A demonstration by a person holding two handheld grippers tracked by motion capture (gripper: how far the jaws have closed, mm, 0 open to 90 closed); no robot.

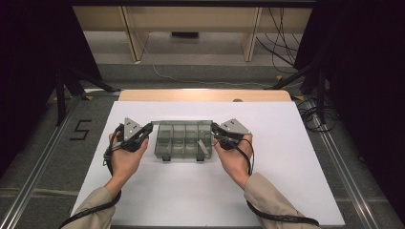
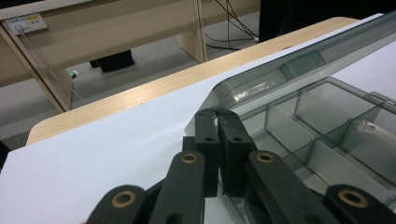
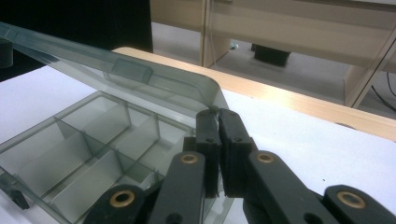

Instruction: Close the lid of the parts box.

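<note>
The left gripper [image 2: 218, 116] rises from the bottom edge, its two black jaws pressed together on the near corner of the lid [image 2: 299, 58] of a smoky, see-through plastic compartment box [image 2: 322, 126]. That lid stands tilted up over the box and runs away from the jaws toward the upper right. Below the lid and right of the jaws lie the box's open compartments, parted by thin clear walls. The box sits on a white table cover [image 2: 102, 140], which spreads to the left of the jaws. Beyond the cover runs the wooden table edge [image 2: 154, 86], and behind that a light wooden desk [image 2: 116, 32] stands on a grey floor, with black cables [image 2: 231, 23] hanging to its right.
</note>
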